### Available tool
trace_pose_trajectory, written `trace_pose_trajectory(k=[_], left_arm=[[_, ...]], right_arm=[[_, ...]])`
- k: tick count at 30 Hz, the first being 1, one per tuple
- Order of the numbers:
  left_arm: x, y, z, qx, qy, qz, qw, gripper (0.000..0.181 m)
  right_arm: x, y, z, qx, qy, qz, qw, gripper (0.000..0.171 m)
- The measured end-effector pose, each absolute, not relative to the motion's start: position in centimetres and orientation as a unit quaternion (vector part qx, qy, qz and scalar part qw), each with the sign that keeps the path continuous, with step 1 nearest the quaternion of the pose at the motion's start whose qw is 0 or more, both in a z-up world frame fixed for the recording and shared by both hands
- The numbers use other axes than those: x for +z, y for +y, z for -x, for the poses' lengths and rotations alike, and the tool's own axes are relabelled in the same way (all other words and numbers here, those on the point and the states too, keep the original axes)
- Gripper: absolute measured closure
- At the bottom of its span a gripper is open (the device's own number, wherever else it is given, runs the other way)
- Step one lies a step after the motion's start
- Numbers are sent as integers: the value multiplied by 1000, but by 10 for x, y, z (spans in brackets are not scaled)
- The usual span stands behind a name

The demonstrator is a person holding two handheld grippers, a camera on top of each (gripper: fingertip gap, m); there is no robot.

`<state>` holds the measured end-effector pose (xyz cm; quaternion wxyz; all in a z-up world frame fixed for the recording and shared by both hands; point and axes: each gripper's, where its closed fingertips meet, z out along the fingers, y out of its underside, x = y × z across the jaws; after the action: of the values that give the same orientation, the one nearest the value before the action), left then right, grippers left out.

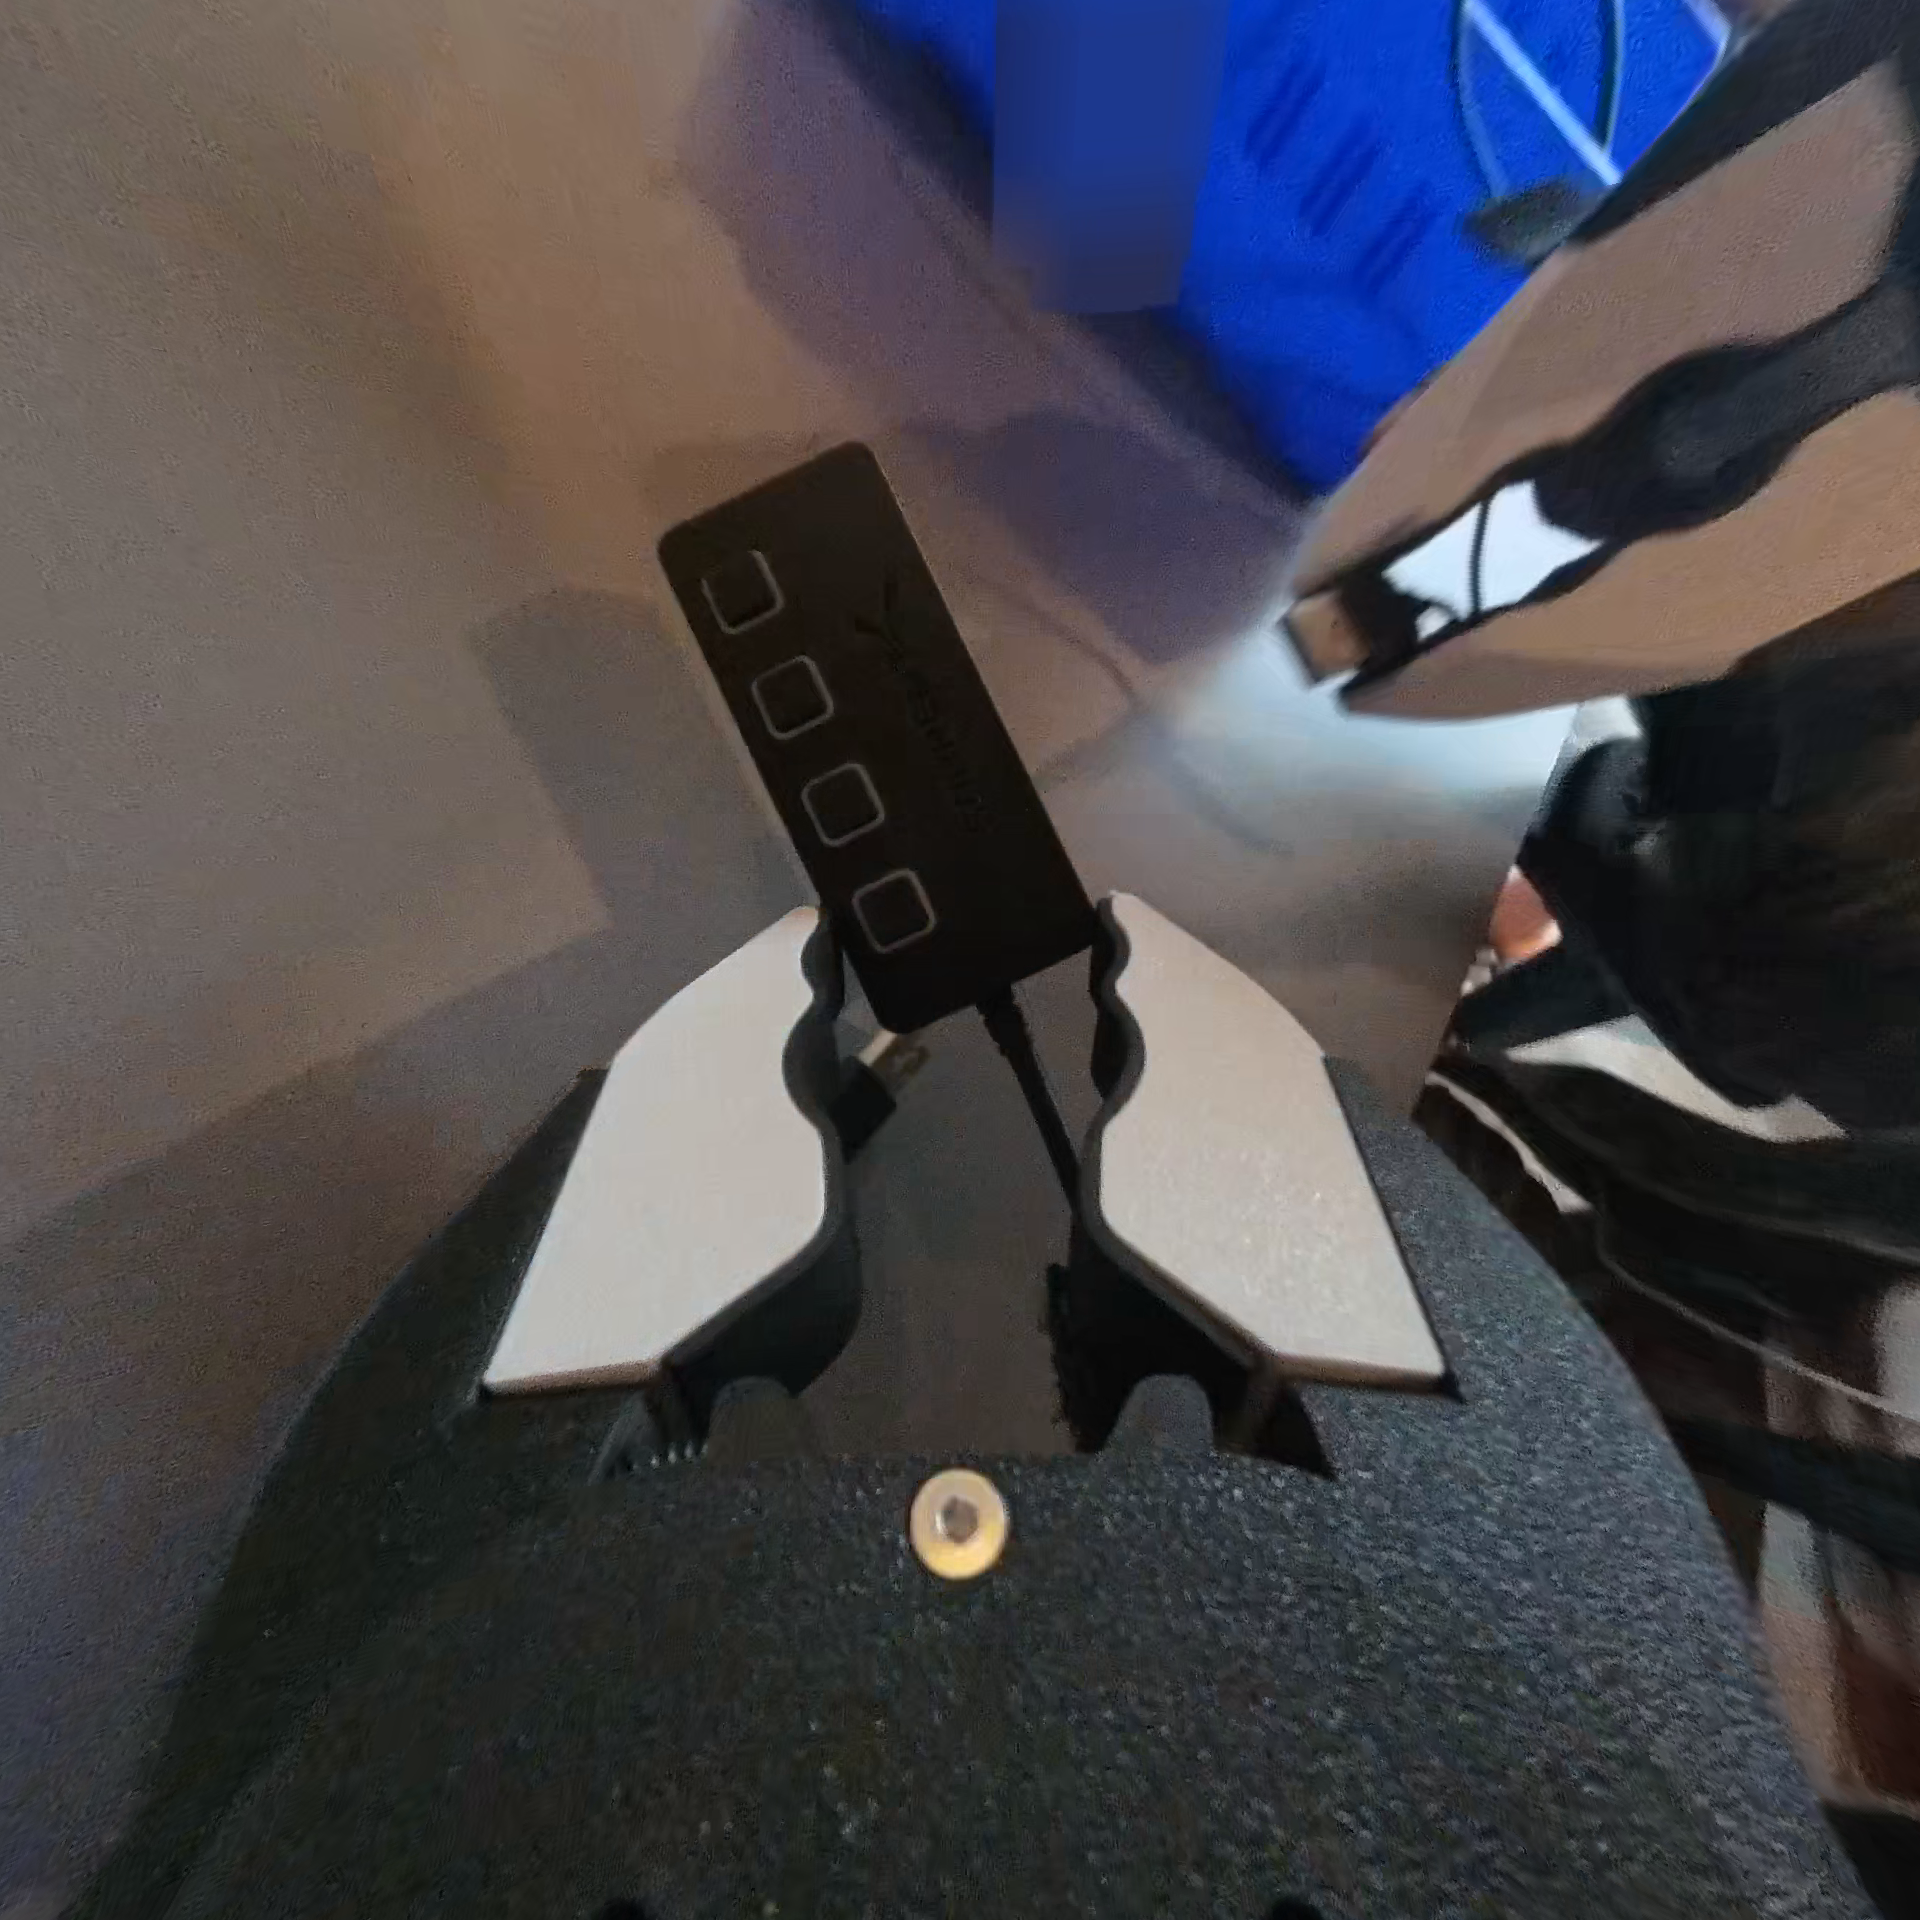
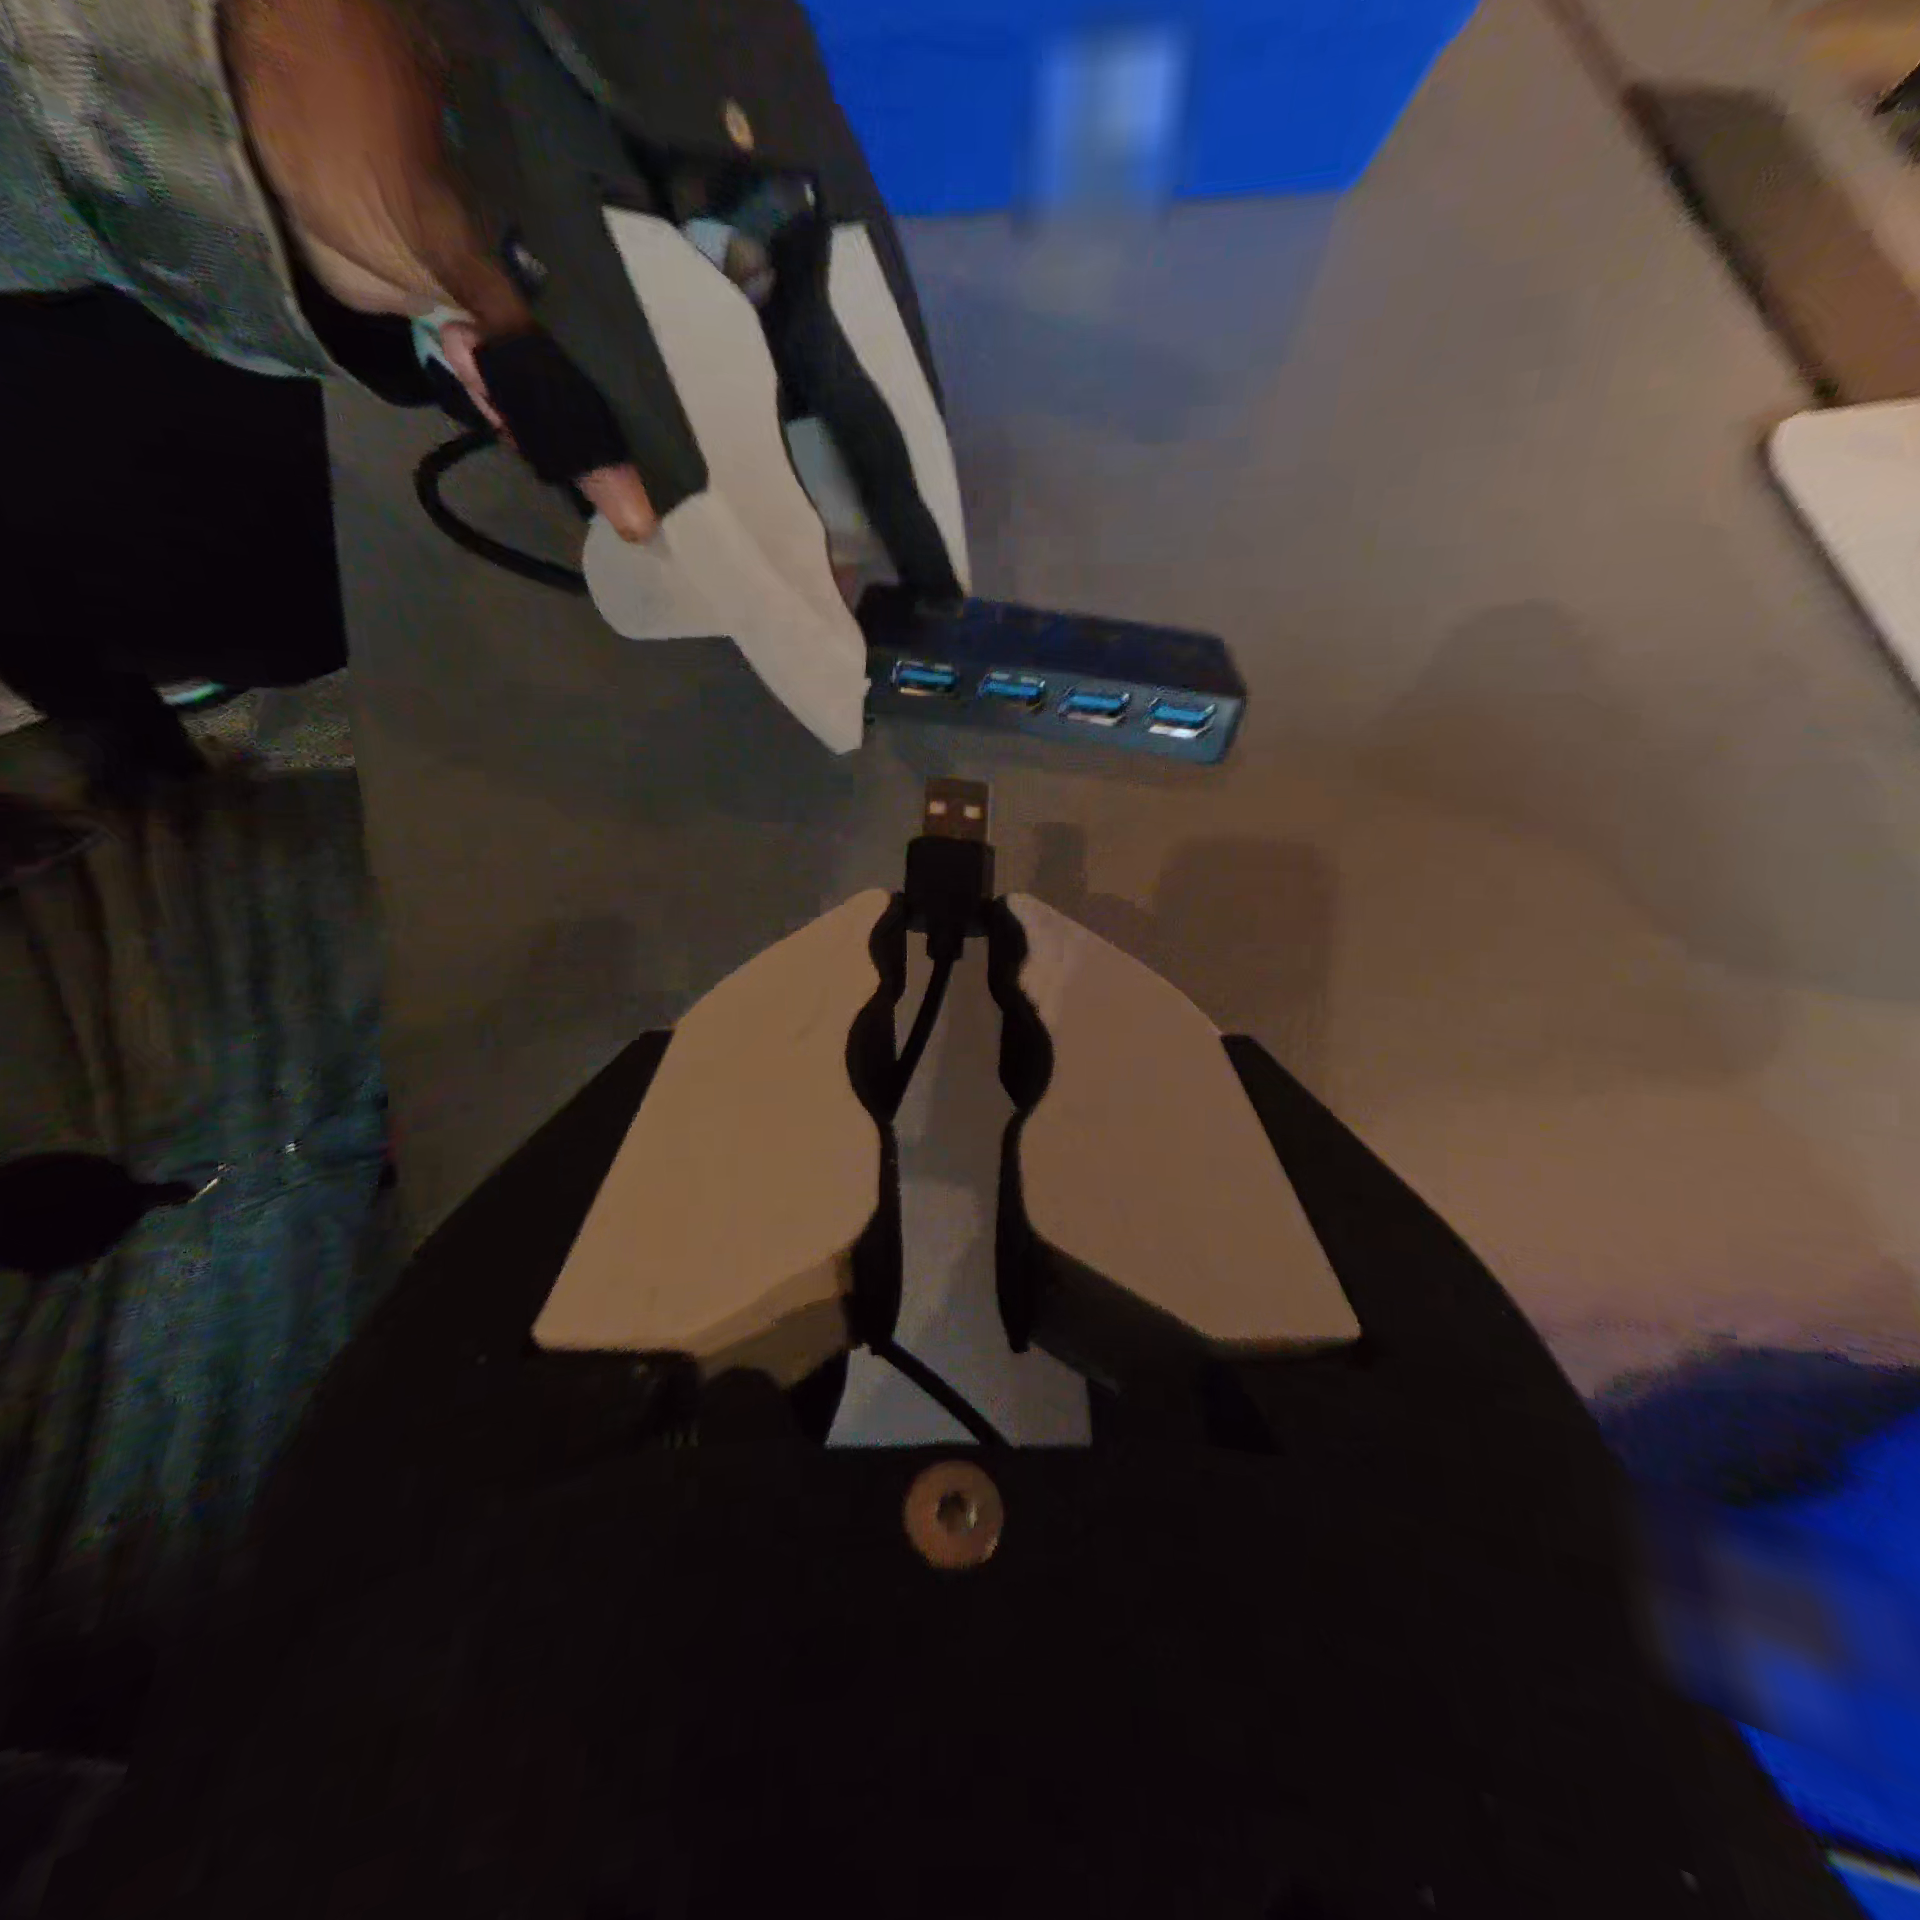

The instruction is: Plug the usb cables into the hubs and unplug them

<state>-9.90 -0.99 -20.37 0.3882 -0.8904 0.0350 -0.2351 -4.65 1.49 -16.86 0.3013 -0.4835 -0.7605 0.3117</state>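
Left wrist view: a black USB hub [image 1: 878, 732] is seen held at its near end between the two pale fingertips of the left gripper [image 1: 956, 935], lifted clear of the grey surface [image 1: 260, 520] behind it.
Hub, top face: a flat, slim black bar with rounded corners is shown, tilted up and to the left; four square buttons outlined in white are set in a row along it, with pale lettering beside them.
Hub lead: a black cord [image 1: 1029, 1081] is seen leaving the gripped end and running back between the fingers.
Left gripper state: closed on the hub, the jaws pressed against its two long sides.
Right wrist view: the same hub is seen side-on, where four blue-lined ports [image 2: 1055, 707] are lined up along its edge.
USB plug: a black cable end with a silver metal tip [image 2: 956, 821] is pinched by the right gripper [image 2: 951, 920], the tip pointed at the port row.
Plug position: just short of the hub, apart from it, roughly facing the second port from the left.
Right gripper state: clamped on the plug's black body, its thin cable [image 2: 914, 1039] trailing back between the fingers.
Background: a blue area [image 1: 1299, 260] is blurred by motion.
Person: a hand in a black fingerless glove [image 2: 561, 416] is seen on the left gripper's handle.
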Motion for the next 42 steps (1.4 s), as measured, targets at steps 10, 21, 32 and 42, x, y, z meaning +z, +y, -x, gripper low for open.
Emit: trace_pose_trajectory(k=[10, 21, 32, 42], left_arm=[[-212, 2, 95, -62, 75, 881, 463, 135], [-212, 7, 90, -72, 74, 875, 474, 135], [-214, 7, 88, -51, 100, 871, 478, 135], [-211, 4, 85, -105, 95, 864, 483, 135]], right_arm=[[-187, 27, 58, 183, -776, 507, 327, 157], [-198, 30, 64, 139, -781, 498, 349, 157], [-195, 27, 64, 207, -767, 500, 345, 157], [-189, 25, 63, 191, -782, 456, 379, 157]])
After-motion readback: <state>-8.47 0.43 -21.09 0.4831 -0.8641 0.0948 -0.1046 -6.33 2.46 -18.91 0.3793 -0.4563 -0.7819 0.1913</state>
